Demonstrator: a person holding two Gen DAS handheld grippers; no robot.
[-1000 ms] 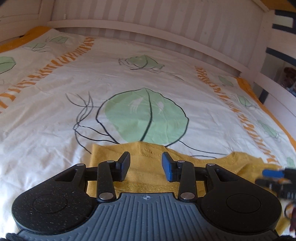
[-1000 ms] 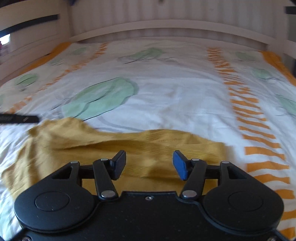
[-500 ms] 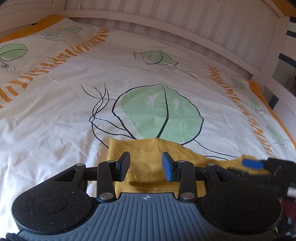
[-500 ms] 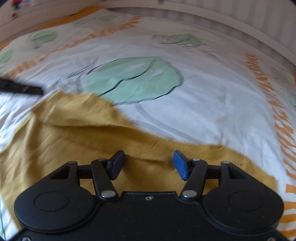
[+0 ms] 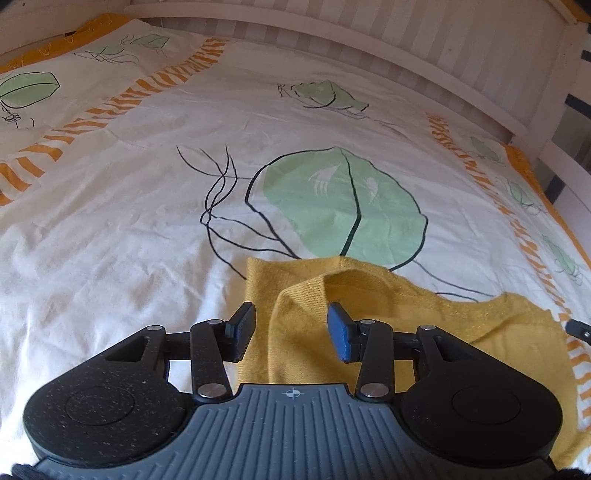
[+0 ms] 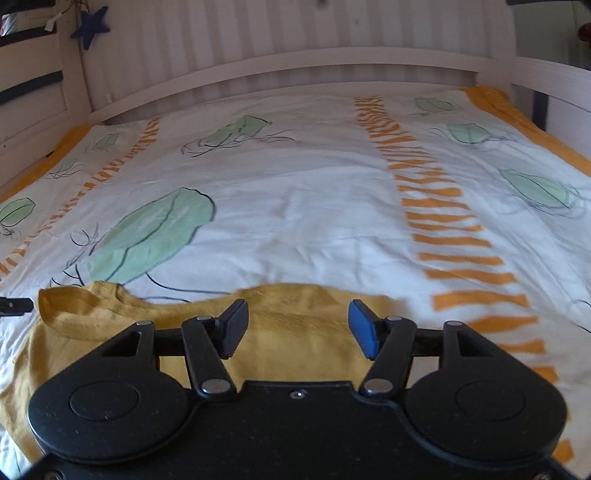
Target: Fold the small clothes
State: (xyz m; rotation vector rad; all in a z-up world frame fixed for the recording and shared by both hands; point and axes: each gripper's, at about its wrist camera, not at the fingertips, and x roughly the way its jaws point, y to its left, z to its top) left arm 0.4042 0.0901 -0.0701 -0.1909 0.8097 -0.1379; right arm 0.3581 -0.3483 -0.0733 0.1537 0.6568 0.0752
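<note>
Mustard-yellow knit garment (image 5: 388,317) lies flat on near part of white leaf-print bedsheet (image 5: 147,221), collar at left. Left gripper (image 5: 291,328) jaws just widened, parted, nothing pinched; right gripper (image 6: 299,325) jaws apart above cloth, empty.

The garment (image 5: 424,317) lay on the bedspread (image 5: 147,221), at its near edge, with the headboard (image 6: 295,74) well behind it across the bed. In the left wrist view the left gripper (image 5: 291,328) stood over the garment's left end, where a raised fold sat between its fingers without touching them; the bedspread's large leaf print (image 5: 343,210) lay just behind the garment there. In the right wrist view the right gripper (image 6: 297,328) stood over the garment's right part, near its far hem, and the neck opening (image 6: 81,310) lay to the left of it. A star (image 6: 90,26) hung behind and left of the garment, beside the headboard.
</note>
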